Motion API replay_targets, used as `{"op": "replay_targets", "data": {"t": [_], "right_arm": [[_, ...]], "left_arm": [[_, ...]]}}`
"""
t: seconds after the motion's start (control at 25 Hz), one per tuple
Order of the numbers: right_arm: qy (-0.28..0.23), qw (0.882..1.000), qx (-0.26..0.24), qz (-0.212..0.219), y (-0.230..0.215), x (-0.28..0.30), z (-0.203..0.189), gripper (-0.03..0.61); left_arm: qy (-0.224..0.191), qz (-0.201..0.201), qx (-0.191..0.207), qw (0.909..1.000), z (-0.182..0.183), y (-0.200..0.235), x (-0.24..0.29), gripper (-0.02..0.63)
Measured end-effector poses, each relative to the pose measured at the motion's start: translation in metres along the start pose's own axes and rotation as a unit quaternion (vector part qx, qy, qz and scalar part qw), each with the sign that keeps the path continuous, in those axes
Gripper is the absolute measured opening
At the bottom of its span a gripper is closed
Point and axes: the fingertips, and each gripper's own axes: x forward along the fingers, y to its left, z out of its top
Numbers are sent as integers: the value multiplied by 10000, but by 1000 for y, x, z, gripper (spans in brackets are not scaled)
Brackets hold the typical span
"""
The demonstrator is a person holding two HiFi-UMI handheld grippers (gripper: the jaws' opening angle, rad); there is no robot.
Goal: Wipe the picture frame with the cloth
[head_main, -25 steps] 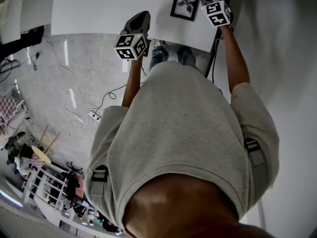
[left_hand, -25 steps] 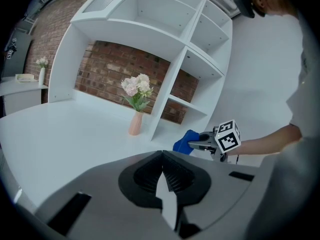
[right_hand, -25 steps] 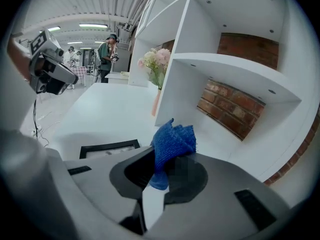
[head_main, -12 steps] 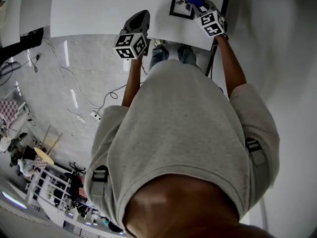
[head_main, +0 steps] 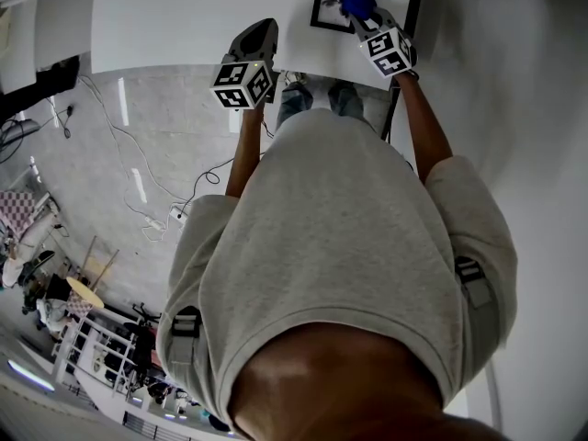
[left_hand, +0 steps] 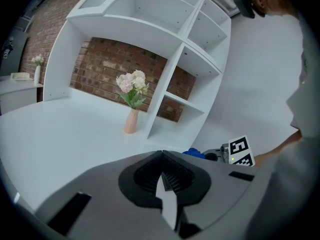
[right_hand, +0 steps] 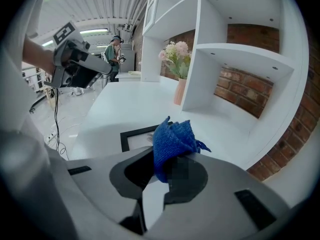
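Right hand-held gripper [right_hand: 165,159] clenched on blue cloth [right_hand: 172,140]; the cloth is bunched and sticks out past the jaws. Head view, top right of centre: the cloth is over the right side of the black picture frame [head_main: 328,7], which lies flat on the white desk [head_main: 184,16]. Contact between cloth and frame is not clear. Left hand-held gripper [left_hand: 162,158] has its jaws together and empty, at upper middle, left of the frame.

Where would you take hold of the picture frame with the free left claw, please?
Probably its bare left border, coming in low from the left: the picture frame lies flat on the table, and the right claw holds the cloth over its right side.
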Motion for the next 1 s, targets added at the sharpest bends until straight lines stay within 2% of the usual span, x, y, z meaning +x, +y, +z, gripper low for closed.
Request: {"op": "replay_targets", "data": {"t": [0.36,1.0], "right_arm": [[-36,9999,13,132,32,-9,-5,56],[-167,9993,255,195,65,-37,-6,56]], "left_arm": [[-6,-53,7,10000,-5,-2,-1,15],[-43,-154,61,9999,-1,-18,-4,15]]}}
